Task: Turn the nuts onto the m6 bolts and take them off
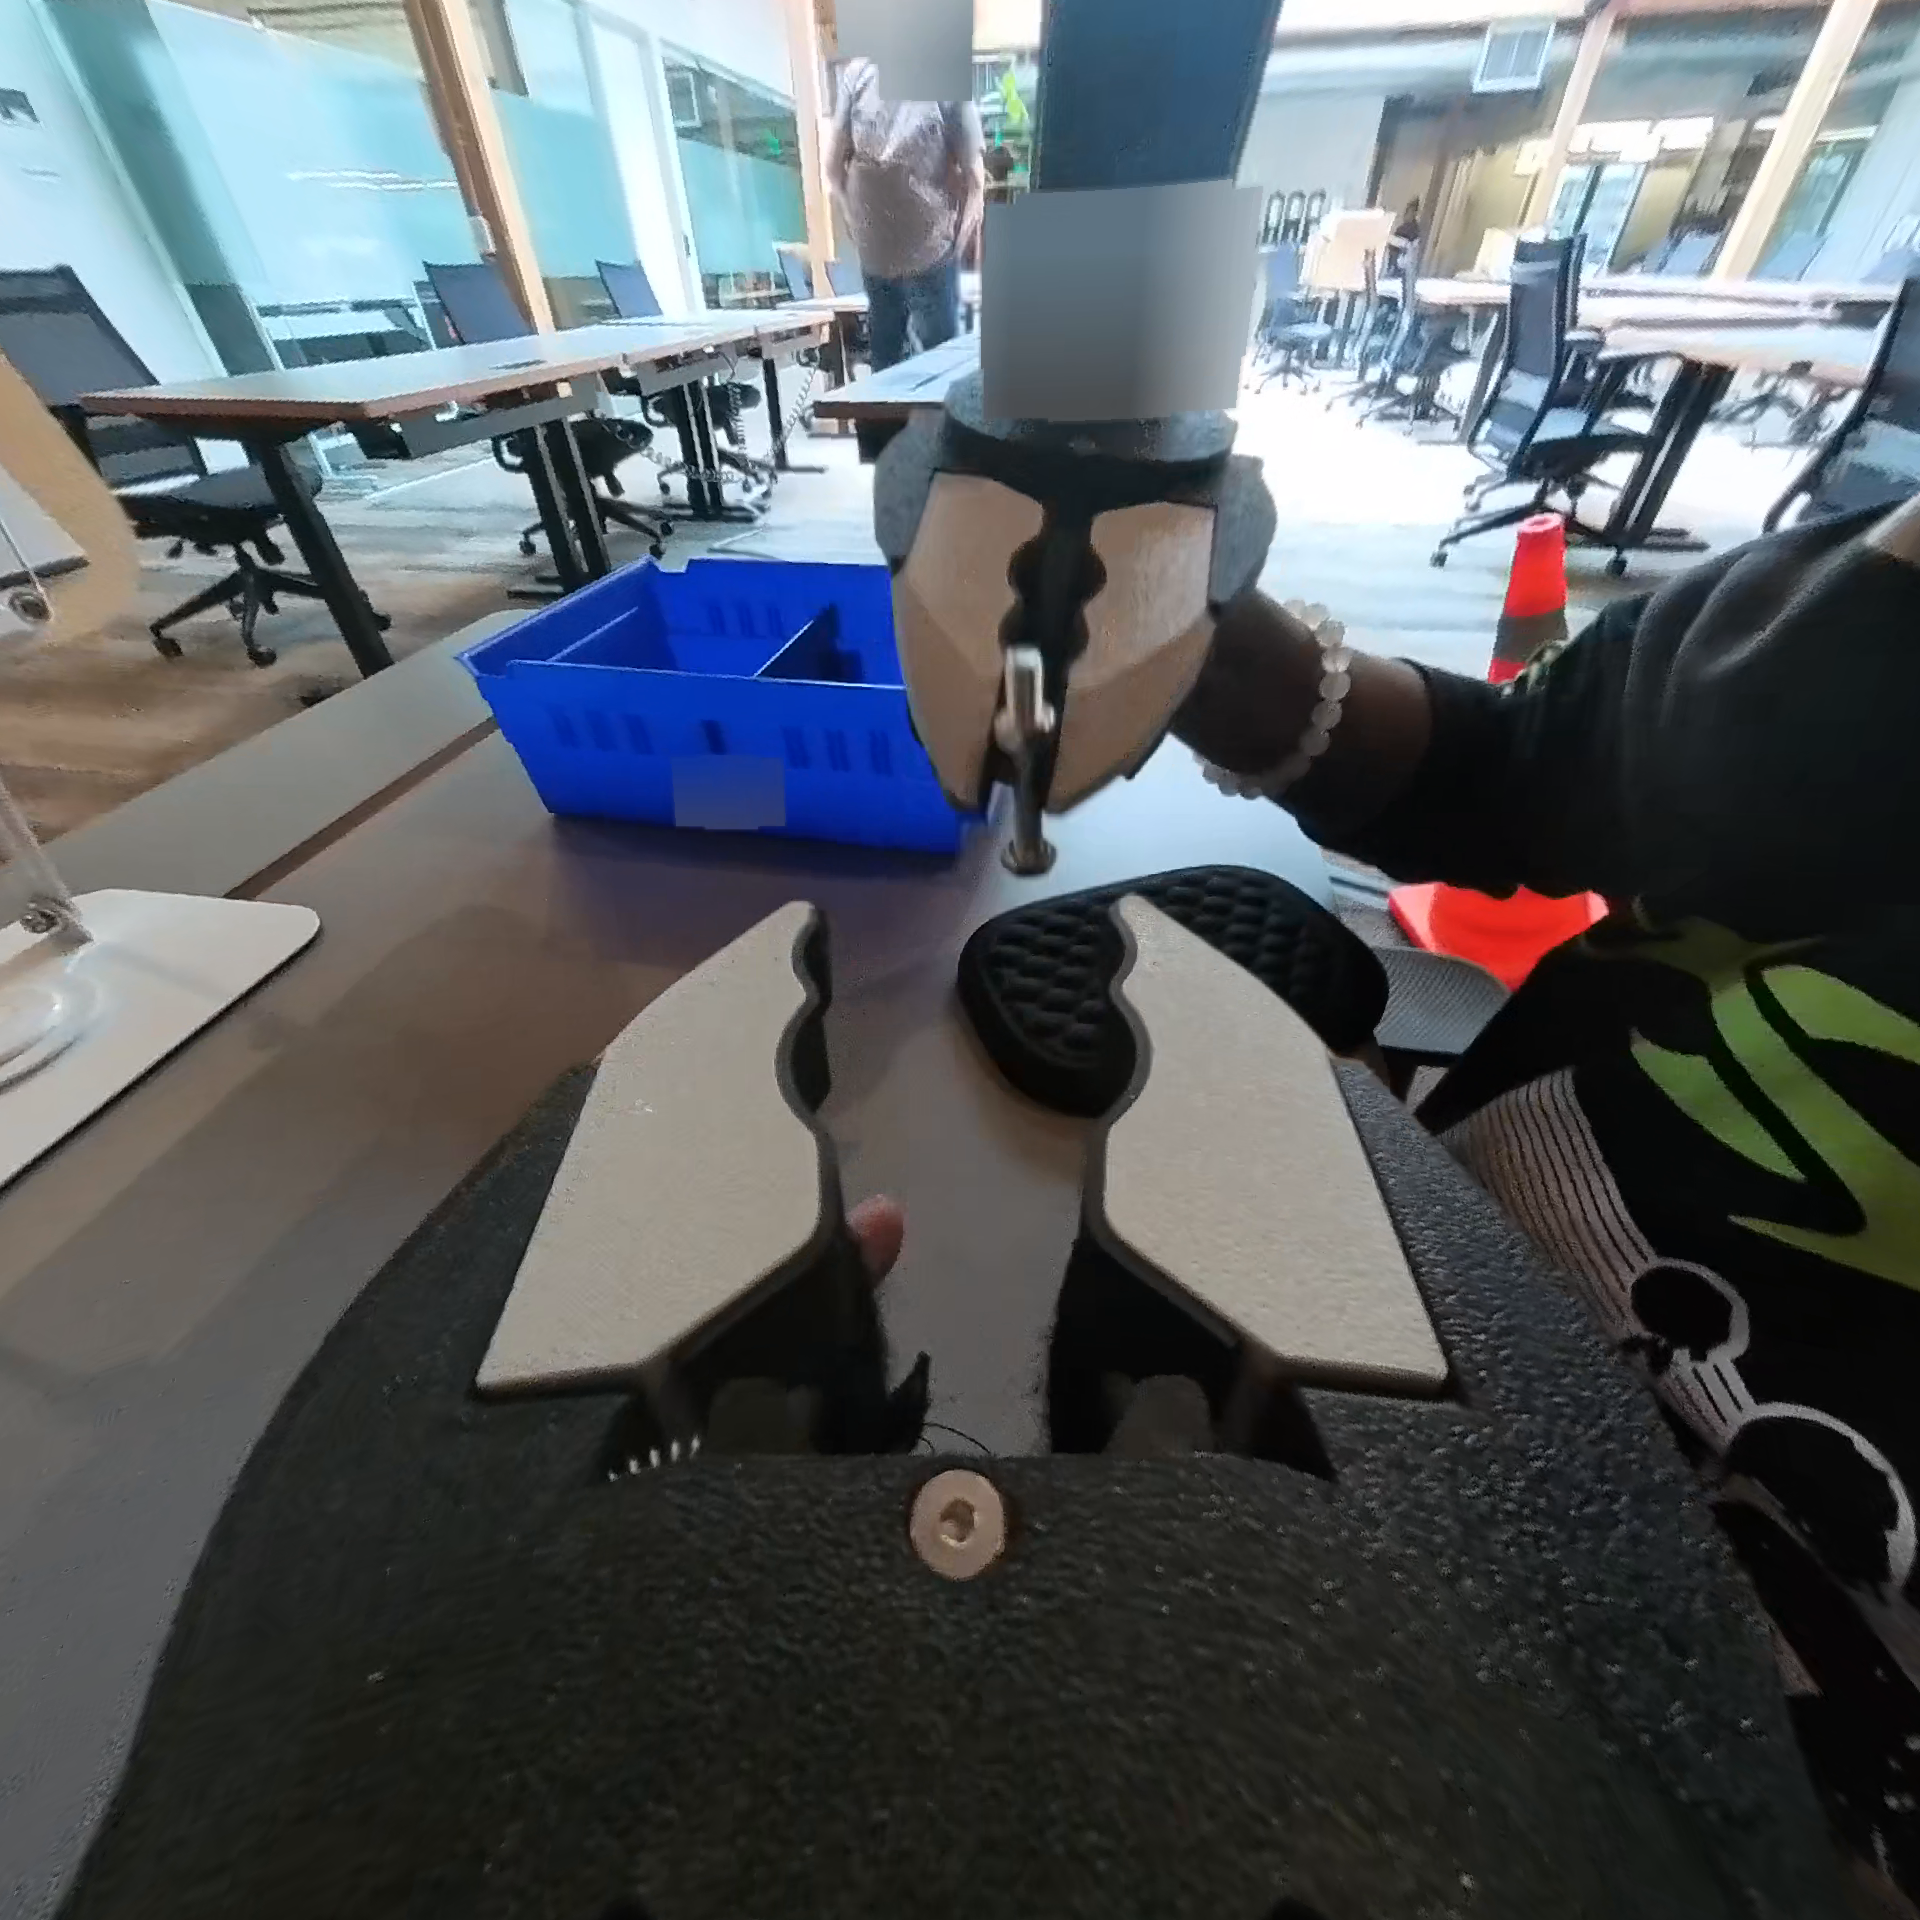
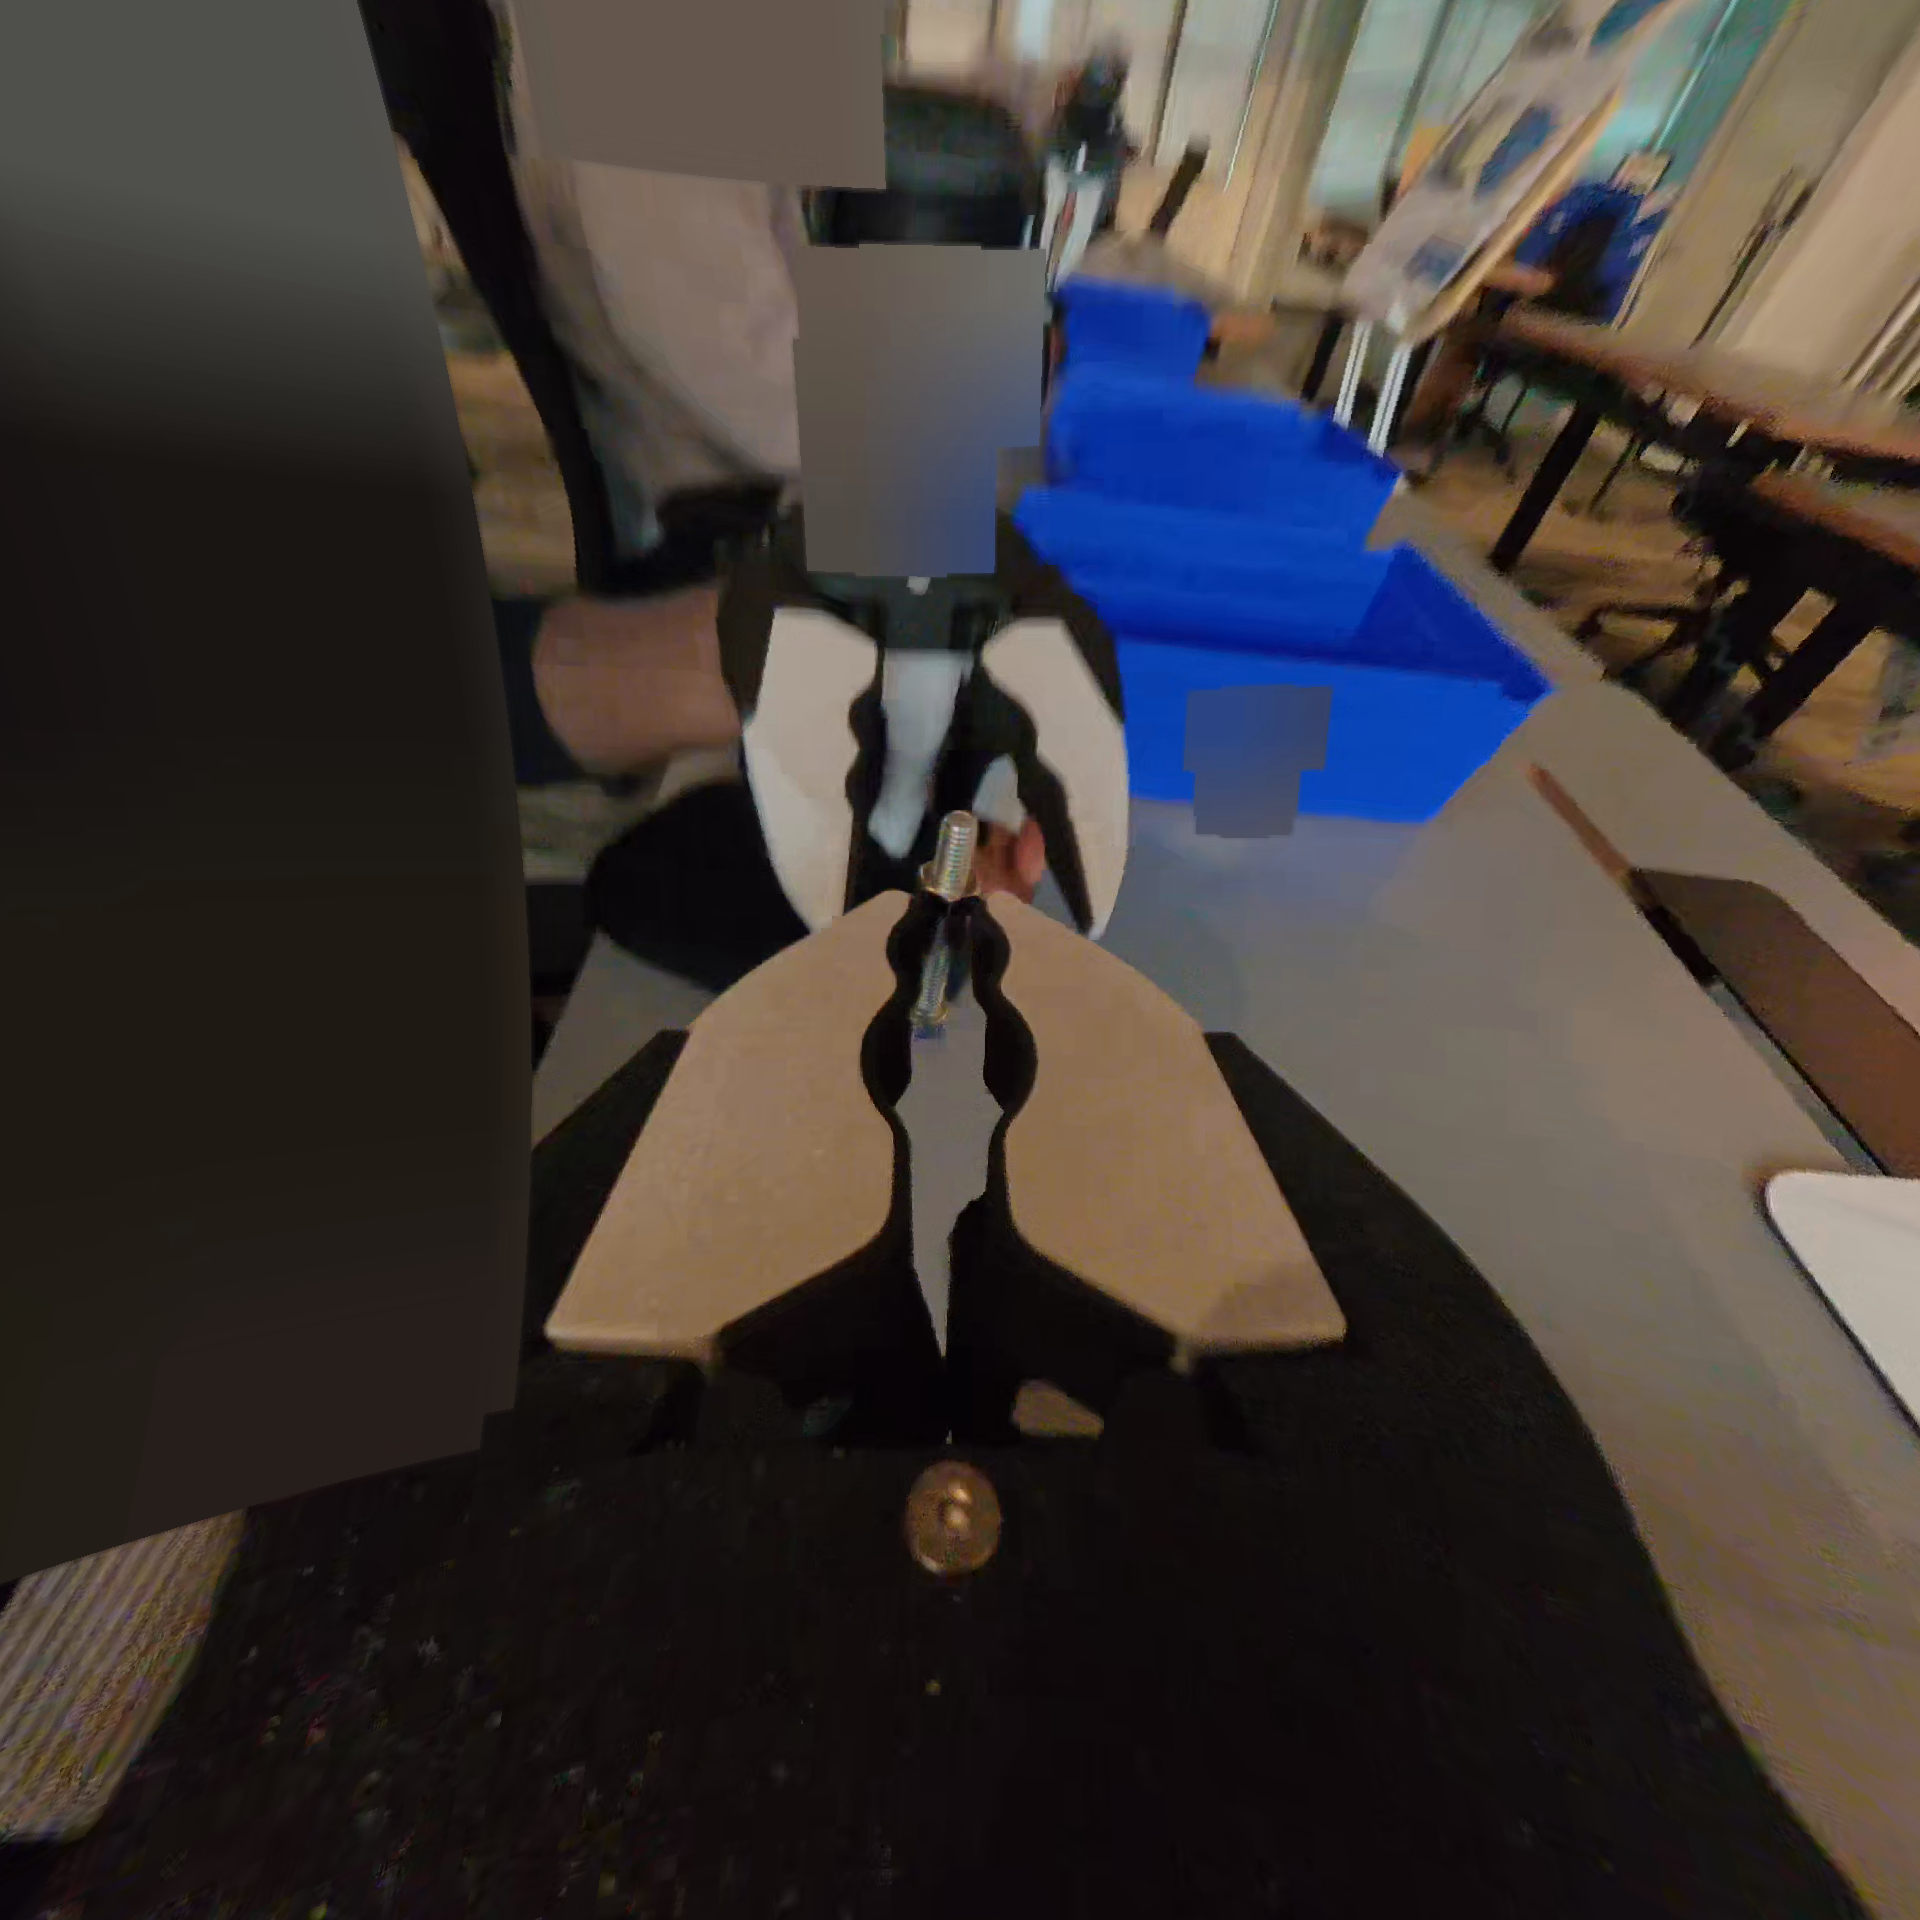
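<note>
Left wrist view: the left tongs (image 1: 971, 971) are standing wide apart with nothing between them, hovering low over the dark table (image 1: 436, 935). Just ahead of them the right tongs (image 1: 1023, 774) are coming down from above, closing on a silver bolt (image 1: 1027, 800) that is standing upright with its head on the table. A nut (image 1: 1023, 717) is sitting on the shaft up among the tips of those tongs. A blue bin (image 1: 717, 717) is resting beyond and to the left of the left tongs, just beside the bolt.

Right wrist view: the right tongs (image 2: 943, 909) are pinching the bolt (image 2: 940, 935) at their tips, just under the nut (image 2: 943, 879), with the threaded end poking out past them. The left tongs (image 2: 935, 831) are facing them from just beyond, spread open and touching nothing. The blue bin (image 2: 1351, 748) is lying ahead and to the right.

By my reading, the nut is partway along the thread, and whether it is going on or coming off cannot be told. The next move is calling for the open tongs to close squarely on the nut's flats and twist while the other tongs are holding the bolt steady.
</note>
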